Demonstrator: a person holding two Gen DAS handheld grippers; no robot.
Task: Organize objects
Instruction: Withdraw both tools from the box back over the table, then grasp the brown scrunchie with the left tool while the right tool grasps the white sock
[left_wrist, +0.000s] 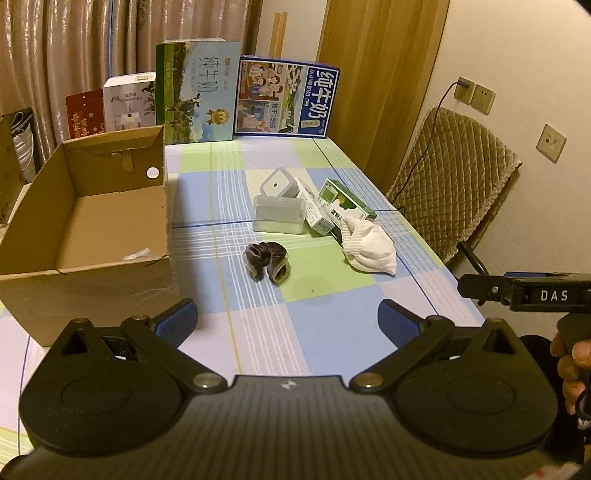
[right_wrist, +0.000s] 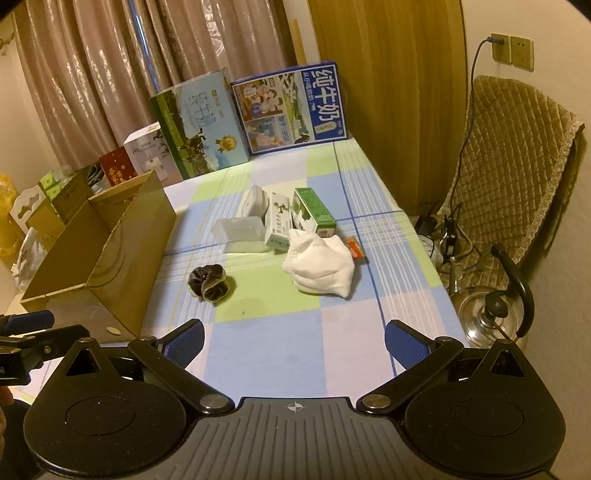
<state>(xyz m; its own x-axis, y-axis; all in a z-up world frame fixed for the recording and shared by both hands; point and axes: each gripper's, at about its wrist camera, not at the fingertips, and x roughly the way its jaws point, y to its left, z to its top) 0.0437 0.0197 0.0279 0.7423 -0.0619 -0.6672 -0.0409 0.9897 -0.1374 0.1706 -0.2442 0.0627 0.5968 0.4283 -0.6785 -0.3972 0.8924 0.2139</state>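
Note:
An open cardboard box (left_wrist: 92, 206) (right_wrist: 122, 236) stands on the left of the checked tablecloth. Mid-table lie a dark scrunchie (left_wrist: 266, 260) (right_wrist: 208, 282), a white sock bundle (left_wrist: 369, 245) (right_wrist: 319, 266), a clear plastic case (left_wrist: 279, 218) (right_wrist: 242, 232), a small lidded container (left_wrist: 279, 184) (right_wrist: 253, 201), a white carton (left_wrist: 314, 210) (right_wrist: 277, 225) and a green carton (left_wrist: 349, 203) (right_wrist: 314, 212). My left gripper (left_wrist: 288, 323) hovers open over the near table edge, nothing between its fingers. My right gripper (right_wrist: 293, 349) is open too, just as empty, short of the sock.
Two large milk cartons (left_wrist: 243, 92) (right_wrist: 251, 114) and smaller boxes (left_wrist: 110, 103) line the far edge before a curtain. A padded chair (left_wrist: 454, 177) (right_wrist: 517, 177) stands right of the table, with a steel kettle (right_wrist: 493, 314) and cables on the floor. A small orange item (right_wrist: 356, 249) lies by the sock.

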